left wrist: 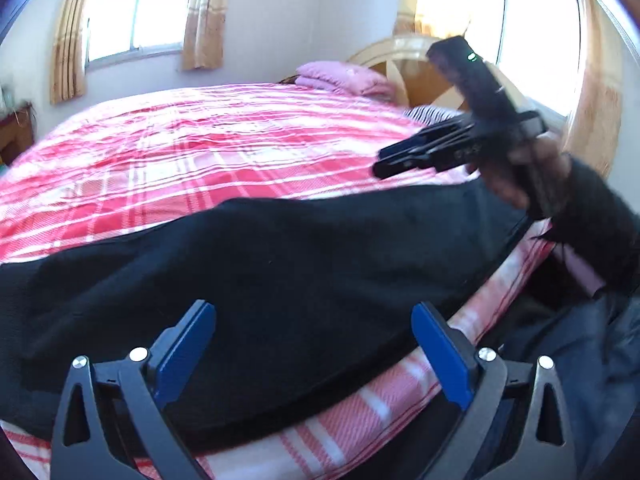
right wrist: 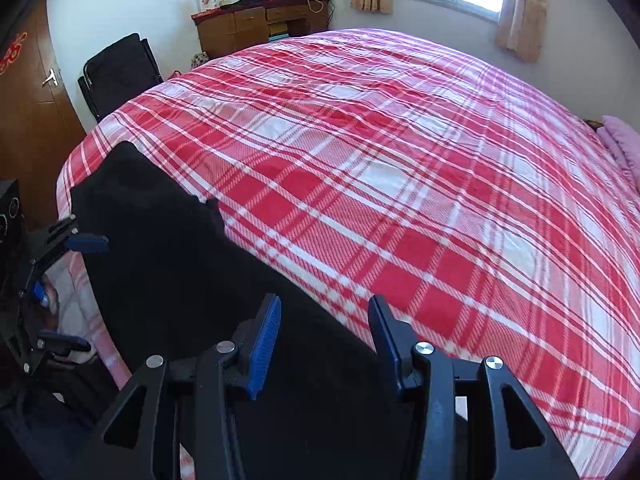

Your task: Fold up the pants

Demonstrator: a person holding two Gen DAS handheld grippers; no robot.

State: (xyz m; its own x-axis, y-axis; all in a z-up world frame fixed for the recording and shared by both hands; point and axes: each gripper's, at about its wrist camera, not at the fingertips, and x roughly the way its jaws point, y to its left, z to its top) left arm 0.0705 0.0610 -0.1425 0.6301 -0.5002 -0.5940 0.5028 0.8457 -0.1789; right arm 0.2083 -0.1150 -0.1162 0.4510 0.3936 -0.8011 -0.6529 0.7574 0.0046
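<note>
The black pants point(left wrist: 280, 280) run past the left edge of the left wrist view. The right gripper point(left wrist: 380, 168) there is blurred, so its opening is unclear. Small things on the dresser point(right wrist: 256, 28) are unreadable.

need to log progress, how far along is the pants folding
Early stage. Done: the black fabric pants lie stretched along the near edge of the red-and-white plaid bedspread. In hand: nothing; the left gripper and right gripper are both open and hold no cloth. Left: no fold is visible yet, so all the folding remains.
</note>
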